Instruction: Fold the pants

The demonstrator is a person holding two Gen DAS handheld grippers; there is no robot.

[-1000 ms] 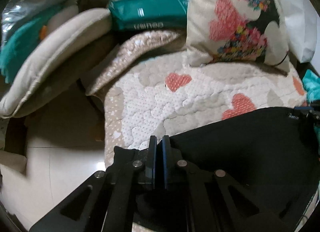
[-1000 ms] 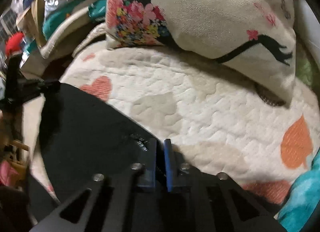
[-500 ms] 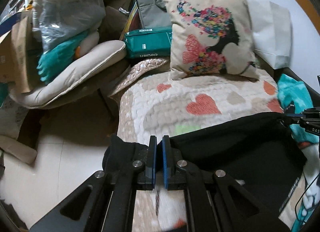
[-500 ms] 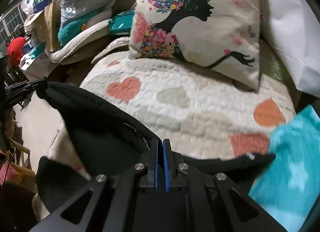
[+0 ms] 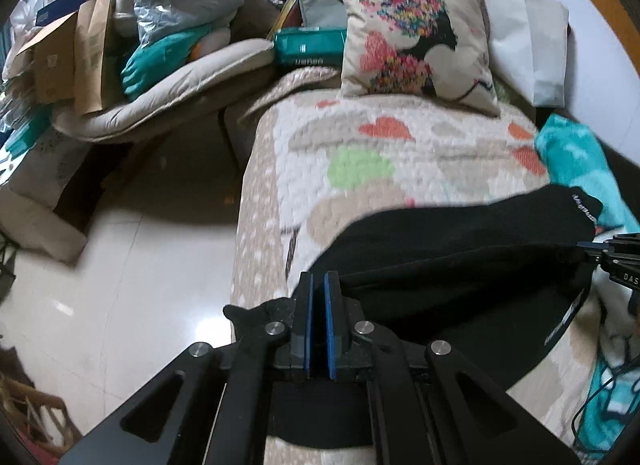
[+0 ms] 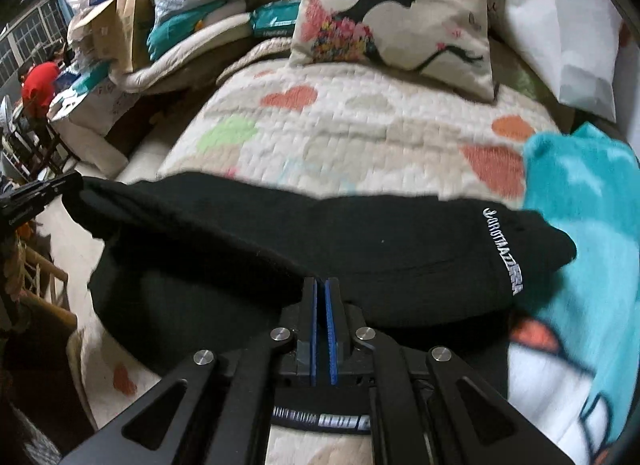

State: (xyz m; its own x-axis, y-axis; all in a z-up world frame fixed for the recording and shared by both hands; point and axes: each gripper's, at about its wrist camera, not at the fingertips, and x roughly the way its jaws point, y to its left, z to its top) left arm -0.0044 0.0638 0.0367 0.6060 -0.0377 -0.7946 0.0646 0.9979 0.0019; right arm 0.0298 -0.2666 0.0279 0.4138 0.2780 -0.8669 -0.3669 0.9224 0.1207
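Note:
Black pants [image 5: 448, 249] with white lettering lie across the heart-patterned quilt [image 5: 372, 145], one layer doubled over another. My left gripper [image 5: 316, 285] is shut on the pants' left edge near the bed's side. My right gripper [image 6: 321, 289] is shut on the pants [image 6: 280, 233] at their near edge, with the lettered end [image 6: 504, 253] to its right. The right gripper's tip [image 5: 608, 249] shows at the right of the left wrist view; the left gripper's tip [image 6: 44, 193] shows at the left of the right wrist view.
A printed pillow [image 5: 416, 37] and a white pillow [image 5: 528, 37] stand at the bed's head. A teal blanket [image 6: 580, 233] lies at the right, touching the pants. The tiled floor [image 5: 120, 265] and a cluttered chair [image 5: 168, 77] are to the left.
Both grippers have drawn back and up from the pillow end, carrying the pants' edge toward me. The pants now lie doubled, with the lettered end showing.

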